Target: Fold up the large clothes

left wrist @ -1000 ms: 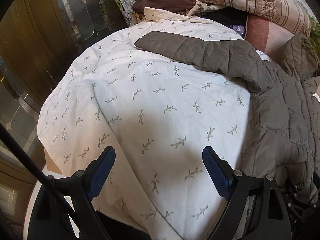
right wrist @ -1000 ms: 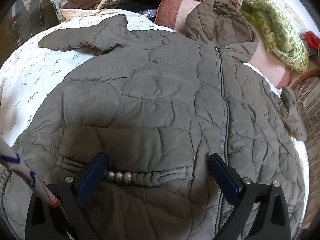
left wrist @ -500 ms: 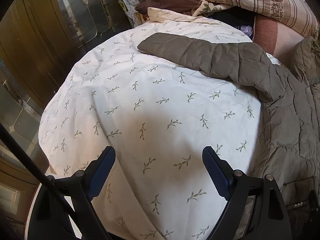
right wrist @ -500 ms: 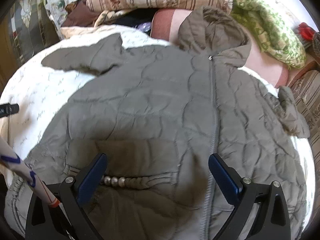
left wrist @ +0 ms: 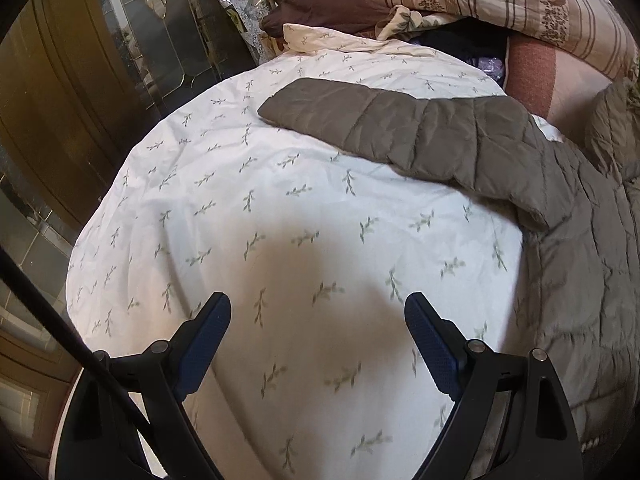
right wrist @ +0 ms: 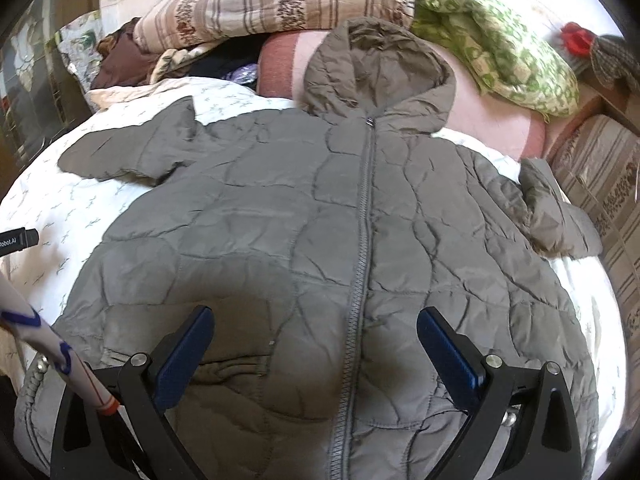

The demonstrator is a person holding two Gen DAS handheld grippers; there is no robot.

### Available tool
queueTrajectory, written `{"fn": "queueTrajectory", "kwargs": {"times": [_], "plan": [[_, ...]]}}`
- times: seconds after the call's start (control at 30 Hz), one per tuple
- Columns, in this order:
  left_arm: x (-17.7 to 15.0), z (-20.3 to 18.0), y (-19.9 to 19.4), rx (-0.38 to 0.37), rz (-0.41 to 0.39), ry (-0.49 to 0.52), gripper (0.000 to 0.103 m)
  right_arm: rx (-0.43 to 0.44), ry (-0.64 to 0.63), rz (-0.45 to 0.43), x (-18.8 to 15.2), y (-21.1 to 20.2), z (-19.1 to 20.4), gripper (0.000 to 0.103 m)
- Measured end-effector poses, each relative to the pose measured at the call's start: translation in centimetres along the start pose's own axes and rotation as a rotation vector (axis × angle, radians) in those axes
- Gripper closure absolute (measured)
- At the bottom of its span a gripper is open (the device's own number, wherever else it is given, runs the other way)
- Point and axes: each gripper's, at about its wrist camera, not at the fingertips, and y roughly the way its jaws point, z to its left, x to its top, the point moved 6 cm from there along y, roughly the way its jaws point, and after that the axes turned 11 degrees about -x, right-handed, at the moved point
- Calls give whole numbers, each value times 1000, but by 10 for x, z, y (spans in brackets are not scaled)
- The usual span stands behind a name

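A grey-brown quilted hooded jacket (right wrist: 360, 216) lies front-up and zipped on a bed. Its hood (right wrist: 380, 72) rests against the pillows and one sleeve (right wrist: 132, 152) stretches out to the left. The other sleeve (right wrist: 552, 212) is crumpled at the right. My right gripper (right wrist: 316, 340) hangs open above the jacket's lower front, over the zipper, holding nothing. In the left wrist view the outstretched sleeve (left wrist: 400, 136) lies across the leaf-print sheet (left wrist: 240, 220). My left gripper (left wrist: 318, 328) is open above bare sheet, well short of that sleeve.
Striped pillows (right wrist: 272, 4), a green patterned cloth (right wrist: 500, 52) and dark bundled clothes (left wrist: 320, 8) are piled at the head of the bed. A glass-panelled wooden door (left wrist: 100, 80) stands left of the bed. A striped cushion (right wrist: 600, 184) lies on the right.
My left gripper has moved left and forward over the sheet, so the sleeve looks nearer and the jacket body slid right. The right gripper moved up the jacket; the pocket snaps dropped out of sight.
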Motion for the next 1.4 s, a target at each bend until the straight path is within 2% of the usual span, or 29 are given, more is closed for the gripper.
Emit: {"fn": "queueTrajectory", "kwargs": {"times": [0.33,0.7,0.87,1.0,1.07,1.1,1.13,1.17,1.2,1.23,1.27,1.4], "plan": [[34,10,43,-59,-15,-64,15,-13,43,9,-1,10,-13,0],[103,29,130,-256,27,-189,15,-17,45,42,-6,24,-13,0],[142,38,157,-313,21,-220,15,-16,51,45,-8,29,-15,0],[164,43,174,-309,21,-265,12,-19,55,50,-9,33,-16,0],[171,42,180,-264,27,-268,12,-22,58,58,-10,36,-16,0],[173,41,181,-244,28,-264,15,-25,59,59,-10,37,-17,0],[174,40,180,-233,28,-255,32,-29,59,58,-9,38,-17,0],[175,37,179,-228,39,-239,56,-33,58,56,-9,38,-18,0],[177,33,176,-234,50,-235,65,-36,56,55,-9,38,-18,0],[179,31,172,-253,56,-238,79,-39,55,53,-9,37,-19,0],[181,26,163,-279,63,-243,83,-42,51,50,-9,36,-19,1],[188,1,116,-328,20,-208,86,-34,46,41,-8,28,-24,9]]}}
